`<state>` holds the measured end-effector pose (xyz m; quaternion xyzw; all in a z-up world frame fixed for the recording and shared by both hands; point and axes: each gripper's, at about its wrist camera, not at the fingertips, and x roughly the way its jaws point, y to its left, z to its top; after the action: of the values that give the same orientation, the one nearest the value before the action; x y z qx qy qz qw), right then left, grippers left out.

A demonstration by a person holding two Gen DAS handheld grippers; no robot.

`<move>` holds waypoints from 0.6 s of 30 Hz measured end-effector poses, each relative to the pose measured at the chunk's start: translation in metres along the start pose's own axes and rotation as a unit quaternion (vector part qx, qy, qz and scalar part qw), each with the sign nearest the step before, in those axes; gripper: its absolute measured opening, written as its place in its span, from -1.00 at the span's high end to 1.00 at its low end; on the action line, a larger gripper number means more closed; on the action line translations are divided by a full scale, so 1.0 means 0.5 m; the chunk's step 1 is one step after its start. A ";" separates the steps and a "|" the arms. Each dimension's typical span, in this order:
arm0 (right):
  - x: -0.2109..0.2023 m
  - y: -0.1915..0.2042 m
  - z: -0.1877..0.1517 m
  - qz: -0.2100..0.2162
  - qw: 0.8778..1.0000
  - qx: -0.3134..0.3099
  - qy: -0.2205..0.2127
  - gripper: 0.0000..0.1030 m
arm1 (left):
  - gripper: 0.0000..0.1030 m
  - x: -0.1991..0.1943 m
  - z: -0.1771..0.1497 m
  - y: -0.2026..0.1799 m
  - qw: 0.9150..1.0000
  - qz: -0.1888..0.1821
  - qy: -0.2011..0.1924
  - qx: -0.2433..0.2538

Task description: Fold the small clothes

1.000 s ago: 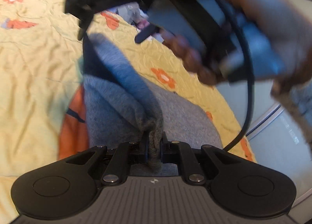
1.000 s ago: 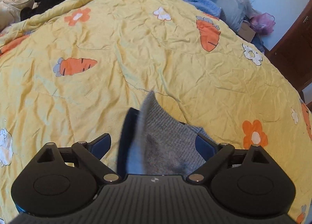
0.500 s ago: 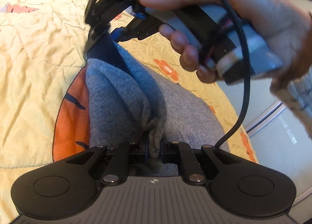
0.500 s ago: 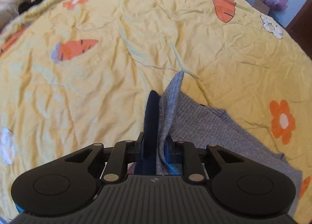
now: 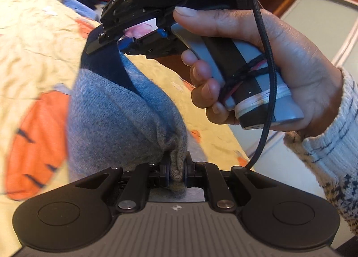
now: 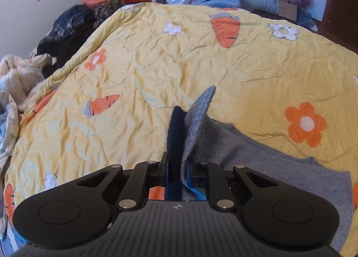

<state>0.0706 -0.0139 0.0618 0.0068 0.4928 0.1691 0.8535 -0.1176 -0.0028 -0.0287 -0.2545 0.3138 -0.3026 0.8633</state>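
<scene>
Fold in progress, both tongs engaged. The left tongs [image 5: 176, 173] are closed on a bunched corner of the grey knit garment [image 5: 116, 118]; the cloth is pinched into a thick wad between the jaws. The right tongs [image 6: 179, 172] are closed on another edge of the same garment [image 6: 257, 156], here taking in both the grey knit and its navy trim band [image 6: 176, 131], with a grey flap standing upright above the jaws. In the left wrist view the right tongs appear from the side, gripped by the person's right hand [image 5: 257, 62], with the navy band hanging taut below them. The garment is lifted at both held edges, while its remaining part lies on the yellow carrot-print quilt [image 6: 145, 73] covering the bed, as the right wrist view shows.

Probable risks:
- Uneven grip. The left tongs hold a crumpled wad, not a flat edge; the fold line will likely come out skewed or lumpy.
- Partial release. The right tongs clamp two layers; if the thicker navy band slips first, the grey layer may drop and the fold will open.
- Stretch. The knit is soft; pulling the two tongs apart may distort the hem.
- Snagging. The black cable [image 5: 266, 91] hangs close to the left tongs and could catch on them.
- Drag. The trailing part may pull on the wrinkled quilt.
</scene>
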 end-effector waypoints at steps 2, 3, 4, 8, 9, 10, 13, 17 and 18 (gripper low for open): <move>-0.022 -0.049 -0.010 -0.003 1.000 0.022 -0.009 0.62 | 0.80 0.024 -0.009 -0.027 1.000 -0.005 0.009 0.012; -0.032 -0.073 -0.018 -0.010 0.999 0.028 -0.013 0.62 | 0.80 0.037 -0.014 -0.041 1.000 -0.009 0.013 0.018; -0.043 -0.098 -0.024 -0.014 0.999 0.034 -0.016 0.62 | 0.80 0.050 -0.020 -0.056 0.999 -0.011 0.017 0.025; -0.087 -0.189 -0.051 -0.030 0.998 0.052 -0.030 0.62 | 0.80 0.111 -0.041 -0.106 0.998 -0.019 0.037 0.044; -0.096 -0.212 -0.057 -0.033 0.997 0.058 -0.033 0.62 | 0.80 0.125 -0.046 -0.118 0.998 -0.019 0.042 0.051; -0.104 -0.235 -0.062 -0.035 0.997 0.063 -0.035 0.62 | 0.80 0.139 -0.052 -0.129 0.997 -0.019 0.047 0.055; -0.117 -0.300 -0.084 -0.048 0.995 0.074 -0.038 0.63 | 0.80 0.179 -0.069 -0.153 0.996 -0.021 0.064 0.062; -0.113 -0.371 -0.117 -0.052 0.993 0.097 -0.037 0.63 | 0.80 0.220 -0.090 -0.162 0.993 -0.014 0.090 0.071; -0.110 -0.382 -0.125 -0.051 0.993 0.101 -0.035 0.64 | 0.80 0.226 -0.095 -0.162 0.992 -0.011 0.096 0.075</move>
<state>0.0464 -0.2198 0.0418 0.0736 0.4765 0.0740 0.8730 -0.1097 -0.1474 -0.0534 -0.1626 0.3691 -0.3578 0.8422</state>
